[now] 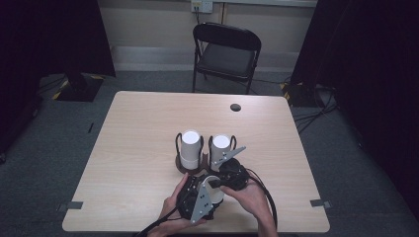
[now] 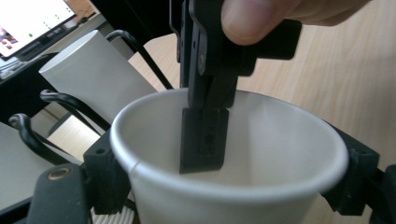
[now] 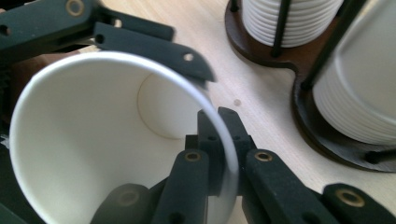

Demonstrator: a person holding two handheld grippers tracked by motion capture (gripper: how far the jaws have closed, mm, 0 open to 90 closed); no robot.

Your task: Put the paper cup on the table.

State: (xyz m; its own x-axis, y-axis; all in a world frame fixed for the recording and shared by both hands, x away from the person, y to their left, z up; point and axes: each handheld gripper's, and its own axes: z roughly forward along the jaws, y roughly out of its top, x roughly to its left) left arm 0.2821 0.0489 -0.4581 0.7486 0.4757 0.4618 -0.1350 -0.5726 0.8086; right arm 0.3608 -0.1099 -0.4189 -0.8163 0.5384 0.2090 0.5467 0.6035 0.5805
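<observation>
The table [image 1: 148,123] carries a dark cup holder [image 3: 308,116] with two stacks of white cups [image 1: 190,148], and near its front edge a single paper cup [image 2: 233,154] is held between both grippers. The left gripper [image 1: 197,200] clasps the cup's body from both sides; the right gripper [image 3: 219,154] pinches the rim wall, one jaw inside. Judged light, thin and easily crushed: grip gently at the stiffer rim.

Readable text: none can be made out in any view.
Screen [image 2: 28,21]: seen at the top left corner of the left gripper view; small marks are shown on it, too blurred to be read.
Paper cups [image 1: 190,148]: plain white, no print is seen.
Wall socket [image 1: 201,6]: no lettering can be told.
</observation>
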